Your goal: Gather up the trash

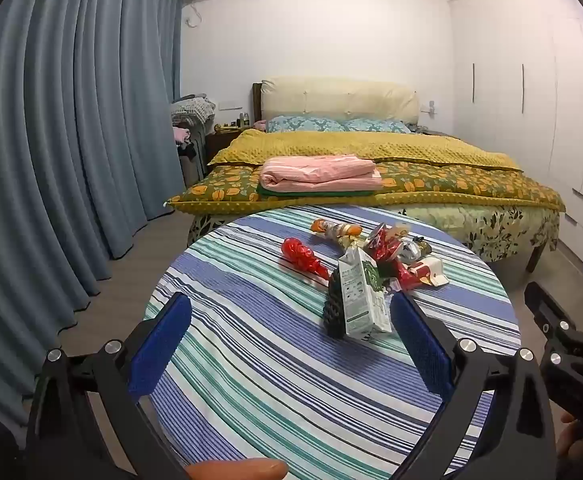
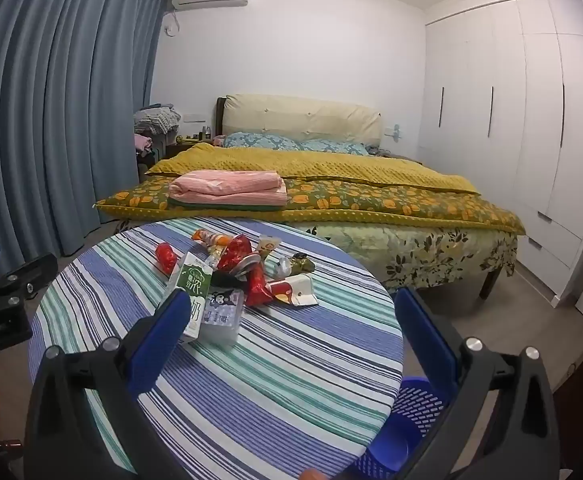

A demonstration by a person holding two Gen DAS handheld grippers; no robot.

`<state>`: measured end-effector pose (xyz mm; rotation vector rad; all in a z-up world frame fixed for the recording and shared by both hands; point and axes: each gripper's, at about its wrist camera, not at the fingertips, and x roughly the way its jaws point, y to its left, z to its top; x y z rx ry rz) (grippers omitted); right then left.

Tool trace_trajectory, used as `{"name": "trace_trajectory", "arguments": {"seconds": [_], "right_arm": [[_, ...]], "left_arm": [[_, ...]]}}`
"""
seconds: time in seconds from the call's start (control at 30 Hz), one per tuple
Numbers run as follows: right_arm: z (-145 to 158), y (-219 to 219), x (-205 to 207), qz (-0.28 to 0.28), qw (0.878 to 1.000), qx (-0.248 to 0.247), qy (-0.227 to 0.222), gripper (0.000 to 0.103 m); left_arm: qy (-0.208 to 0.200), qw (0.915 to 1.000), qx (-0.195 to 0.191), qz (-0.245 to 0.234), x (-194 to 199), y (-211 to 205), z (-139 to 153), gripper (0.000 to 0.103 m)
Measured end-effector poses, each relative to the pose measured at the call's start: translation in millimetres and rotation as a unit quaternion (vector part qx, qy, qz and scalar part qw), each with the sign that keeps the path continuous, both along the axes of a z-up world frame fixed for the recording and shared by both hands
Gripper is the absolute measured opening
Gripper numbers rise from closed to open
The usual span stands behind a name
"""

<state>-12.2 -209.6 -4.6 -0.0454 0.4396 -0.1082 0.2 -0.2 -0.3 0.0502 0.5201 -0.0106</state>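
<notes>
Bedroom, round table w/ striped cloth: left gripper and right gripper both hover over it, jaws spread wide, holding nothing. Trash sits in a heap on the table's far half: a white-and-green milk carton nearest, red wrappers and a red-and-white cup behind it. A blue perforated basket stands on the floor just beside the table's right edge. Bed behind, w/ folded pink blanket.
</notes>
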Motion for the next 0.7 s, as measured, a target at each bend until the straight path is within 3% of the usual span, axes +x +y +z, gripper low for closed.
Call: {"name": "trace_trajectory", "arguments": {"seconds": [0.7], "right_arm": [[0.9,-4.3,-1.0,-0.012,1.000,-0.002,-0.005,0.098]], "left_arm": [[0.003,0.9998,0.017,-0.005,1.8,-2.8,-6.2,0.099]]}}
